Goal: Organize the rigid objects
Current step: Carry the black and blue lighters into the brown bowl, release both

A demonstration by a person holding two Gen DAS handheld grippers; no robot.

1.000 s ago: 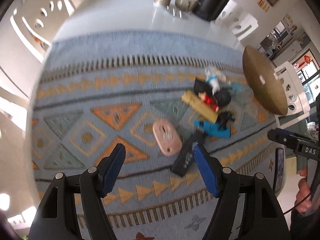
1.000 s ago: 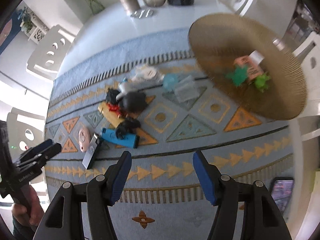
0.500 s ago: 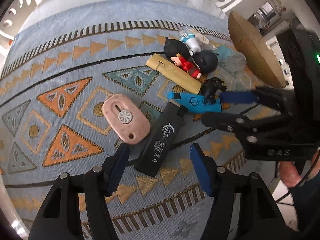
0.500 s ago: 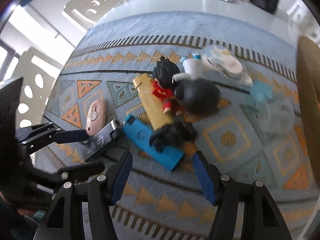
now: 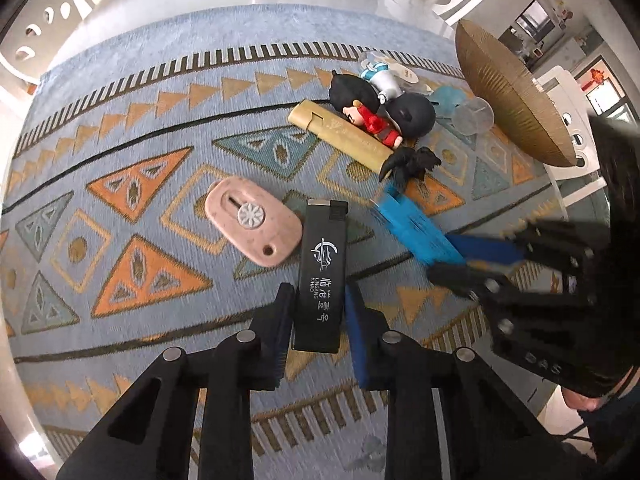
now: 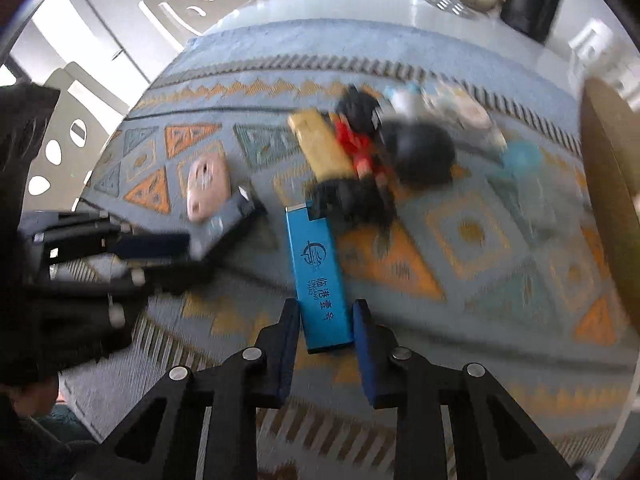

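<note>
Black lighter (image 5: 321, 276), white logo, blue lighter (image 6: 319, 276) likely alike

Bright daylight, fisheye-warped edges, right wrist view motion-blurred.

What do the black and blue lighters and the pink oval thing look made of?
Black lighter: probably matte plastic, metal cap at its top. Blue lighter: smooth and sheeny, plastic or anodised metal, can't tell. Pink oval: speckled matte plastic, likely.
</note>
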